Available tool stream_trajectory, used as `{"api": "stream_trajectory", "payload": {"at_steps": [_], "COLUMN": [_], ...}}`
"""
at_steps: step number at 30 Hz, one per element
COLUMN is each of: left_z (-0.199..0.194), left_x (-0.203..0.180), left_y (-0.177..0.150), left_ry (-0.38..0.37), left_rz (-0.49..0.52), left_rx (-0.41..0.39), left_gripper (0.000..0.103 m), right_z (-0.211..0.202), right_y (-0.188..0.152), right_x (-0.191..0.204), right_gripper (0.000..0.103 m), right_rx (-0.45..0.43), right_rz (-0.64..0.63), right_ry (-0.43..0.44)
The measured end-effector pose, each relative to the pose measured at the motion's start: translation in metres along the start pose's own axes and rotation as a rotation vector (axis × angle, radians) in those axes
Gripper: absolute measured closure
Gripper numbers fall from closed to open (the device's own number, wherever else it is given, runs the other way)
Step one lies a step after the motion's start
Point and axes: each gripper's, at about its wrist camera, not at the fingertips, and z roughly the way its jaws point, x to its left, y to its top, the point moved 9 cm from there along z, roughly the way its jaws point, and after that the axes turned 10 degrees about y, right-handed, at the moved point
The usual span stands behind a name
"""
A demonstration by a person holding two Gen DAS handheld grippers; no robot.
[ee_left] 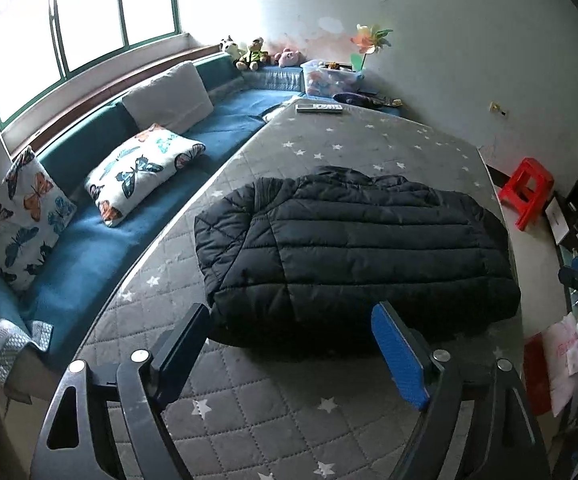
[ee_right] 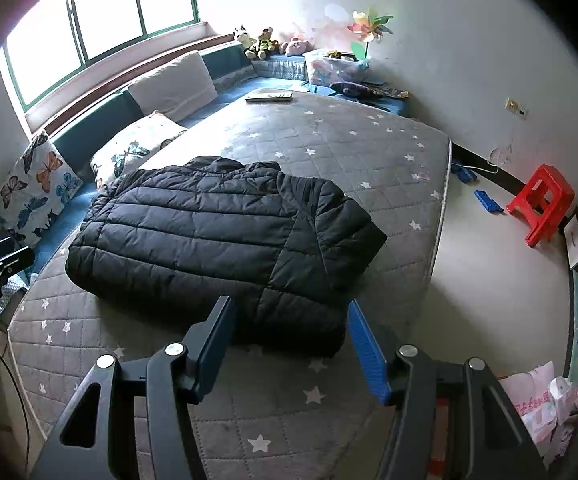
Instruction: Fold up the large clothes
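Jacket [ee_left: 353,248] folded on mattress [ee_left: 329,140] (black, quilted), both grippers' fingers [ee_right: 213,336] apart

No legible text anywhere. Red print on pink-white plastic bag [ee_right: 537,404] at floor edge too blurred to read; no brands, numbers, signs.

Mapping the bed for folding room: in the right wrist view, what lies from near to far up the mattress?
Right gripper → black puffer jacket → bare starred mattress → flat book-like item.
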Motion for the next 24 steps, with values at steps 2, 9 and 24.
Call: {"api": "stream_trajectory", "payload": {"at_steps": [2, 9, 24], "left_z": [0.001, 0.006, 0.029], "left_x": [0.000, -0.004, -0.003], "left_y": [-0.002, -0.002, -0.014], "left_ry": [0.003, 0.010, -0.041], "left_rz": [0.004, 0.020, -0.013], "left_rx": [0.001, 0.006, 0.104], "left_gripper": [0.013, 0.013, 0.013], "right_z": [0.001, 0.004, 0.011], "right_y": [-0.001, -0.007, -0.017], "right_x": [0.001, -0.006, -0.014], "right_gripper": [0.039, 0.039, 0.039], "right_rx": [0.006, 0.015, 0.038], "right_rz": [-0.001, 0.015, 0.050], "right_ry": [-0.002, -0.005, 0.002]}}
